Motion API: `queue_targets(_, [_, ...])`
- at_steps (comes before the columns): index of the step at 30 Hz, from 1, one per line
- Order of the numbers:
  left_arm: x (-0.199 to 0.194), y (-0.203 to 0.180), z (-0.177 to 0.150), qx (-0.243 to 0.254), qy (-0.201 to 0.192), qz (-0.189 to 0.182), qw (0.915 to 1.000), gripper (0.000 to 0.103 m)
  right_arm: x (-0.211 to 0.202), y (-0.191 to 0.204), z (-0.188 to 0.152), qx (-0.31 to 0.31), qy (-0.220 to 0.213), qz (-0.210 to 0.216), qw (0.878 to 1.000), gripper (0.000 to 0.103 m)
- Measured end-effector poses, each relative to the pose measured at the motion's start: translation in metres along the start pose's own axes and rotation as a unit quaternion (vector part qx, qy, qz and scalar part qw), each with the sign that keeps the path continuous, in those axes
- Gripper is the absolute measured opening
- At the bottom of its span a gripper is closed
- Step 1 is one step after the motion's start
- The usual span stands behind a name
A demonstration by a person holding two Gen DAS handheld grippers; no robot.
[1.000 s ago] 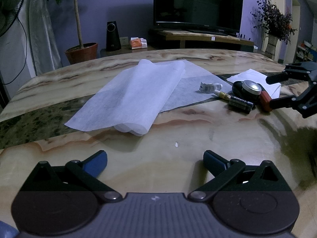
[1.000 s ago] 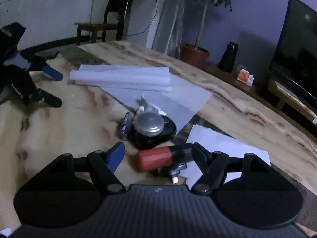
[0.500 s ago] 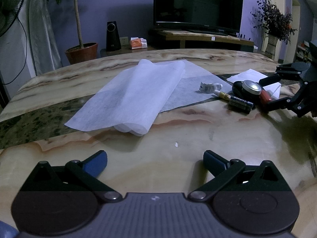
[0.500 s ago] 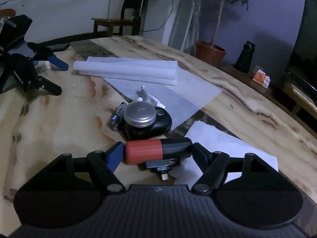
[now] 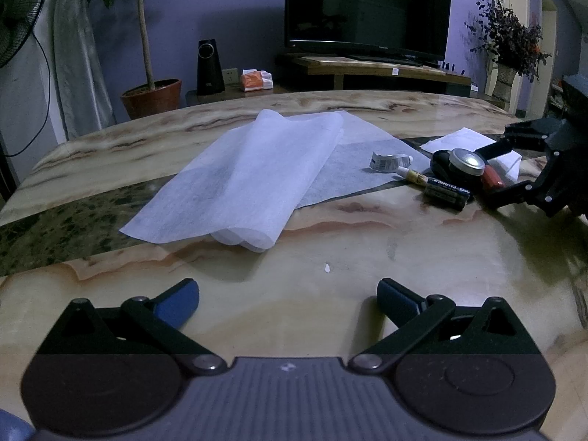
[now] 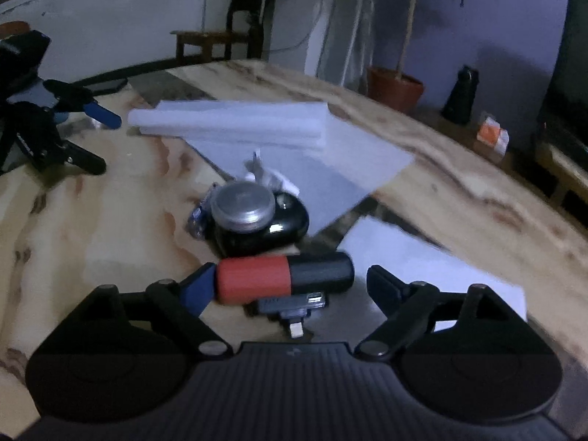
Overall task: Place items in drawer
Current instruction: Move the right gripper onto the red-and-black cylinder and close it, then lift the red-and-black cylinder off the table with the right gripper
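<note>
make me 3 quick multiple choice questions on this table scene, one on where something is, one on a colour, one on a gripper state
1. Where does the round metal tin sit?
A. on the black oval case
B. on the folded white sheet
C. on the bare table

2. What colours is the capsule-shaped device between the right gripper's fingers?
A. blue and white
B. red and black
C. all silver

3. How is the left gripper?
A. shut on a battery
B. shut on the sheet
C. open, holding nothing

Answers:
1 A, the tin rests atop the black case.
2 B, one half is red, the other black.
3 C, its fingers stand wide apart over bare tabletop.
</note>
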State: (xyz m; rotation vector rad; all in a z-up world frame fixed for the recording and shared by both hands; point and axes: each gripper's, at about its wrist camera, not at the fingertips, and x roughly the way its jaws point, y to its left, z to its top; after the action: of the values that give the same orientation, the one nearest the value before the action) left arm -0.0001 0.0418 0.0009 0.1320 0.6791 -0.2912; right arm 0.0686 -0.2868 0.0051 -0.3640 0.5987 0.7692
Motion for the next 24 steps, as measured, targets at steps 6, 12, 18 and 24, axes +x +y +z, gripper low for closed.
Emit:
queue_targets(6, [0.000,0.000,0.000,0.000,0.000,0.000,1.0000,0.103,-0.002,0.004,0.003,0.024,0.020,0.020,0.999,0.080])
queue_targets(12, [0.000,0.000,0.000,0.000,0.000,0.000,1.0000,0.103,-0.001,0.010,0.004,0.028,0.025,0.033,0.999,0.081])
queue_targets(18, [0.000,0.000,0.000,0.000,0.000,0.000,1.0000,0.103,0.000,0.012,0.001,0.020,0.016,0.030,0.999,0.084])
queue_targets(24, [0.000,0.000,0.000,0.000,0.000,0.000,1.0000,0.103,0.002,0.011,0.001,0.015,0.006,0.023,1.000,0.086])
